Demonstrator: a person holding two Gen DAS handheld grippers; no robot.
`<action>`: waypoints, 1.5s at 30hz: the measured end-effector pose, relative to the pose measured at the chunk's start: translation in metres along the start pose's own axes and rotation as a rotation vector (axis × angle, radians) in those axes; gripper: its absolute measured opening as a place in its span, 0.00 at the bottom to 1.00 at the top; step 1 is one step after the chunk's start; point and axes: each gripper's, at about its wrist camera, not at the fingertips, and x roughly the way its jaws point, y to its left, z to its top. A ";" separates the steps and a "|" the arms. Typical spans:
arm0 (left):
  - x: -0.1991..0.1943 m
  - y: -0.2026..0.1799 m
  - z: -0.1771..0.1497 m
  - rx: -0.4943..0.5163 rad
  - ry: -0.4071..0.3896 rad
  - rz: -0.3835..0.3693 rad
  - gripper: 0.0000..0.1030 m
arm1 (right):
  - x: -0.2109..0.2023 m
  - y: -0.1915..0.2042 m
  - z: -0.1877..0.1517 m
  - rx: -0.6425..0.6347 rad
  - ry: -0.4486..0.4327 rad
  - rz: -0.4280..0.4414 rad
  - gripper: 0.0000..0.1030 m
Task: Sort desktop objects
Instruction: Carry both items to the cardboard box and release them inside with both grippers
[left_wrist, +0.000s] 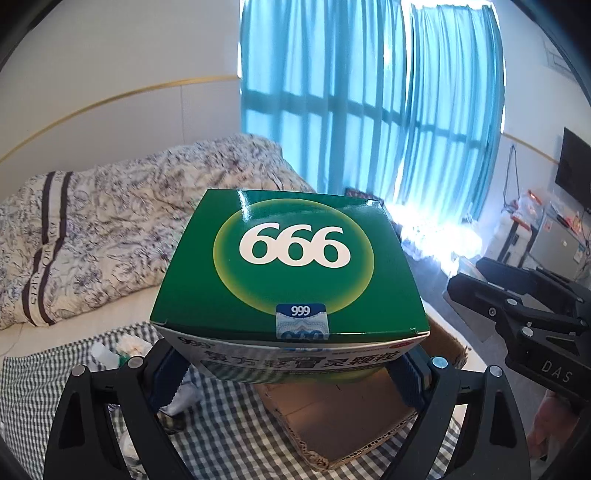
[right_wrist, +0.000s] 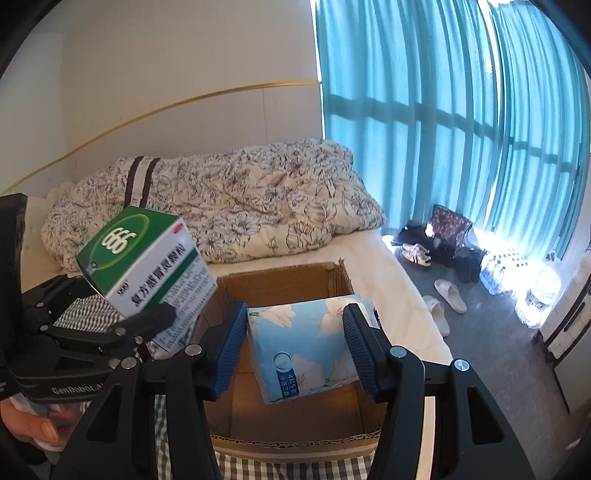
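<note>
- The cardboard box (right_wrist: 280, 284) is open at the top; the blue tissue pack (right_wrist: 306, 343), clamped between the right gripper (right_wrist: 295, 349) fingers, fills its right half.
- Bare box floor shows on the left, along the left wall and toward the near edge.
- The green medicine box (right_wrist: 144, 258), gripped by the left gripper (right_wrist: 155, 325), hangs just beside the box's left wall, blocking that side.
- Small items (left_wrist: 122, 350) crowd the checked cloth (left_wrist: 229, 424) left of the box.
- The rumpled quilt (right_wrist: 236, 199) closes off the bed's far side.
</note>
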 end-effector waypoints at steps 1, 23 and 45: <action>0.006 -0.001 -0.002 0.004 0.013 -0.001 0.92 | 0.003 -0.001 -0.001 0.002 0.006 0.002 0.52; 0.105 -0.015 -0.037 0.067 0.226 -0.020 0.92 | 0.075 -0.019 -0.034 0.058 0.155 0.014 0.53; 0.054 -0.022 -0.018 0.089 0.101 -0.045 1.00 | 0.007 0.004 -0.005 0.054 -0.067 0.009 0.63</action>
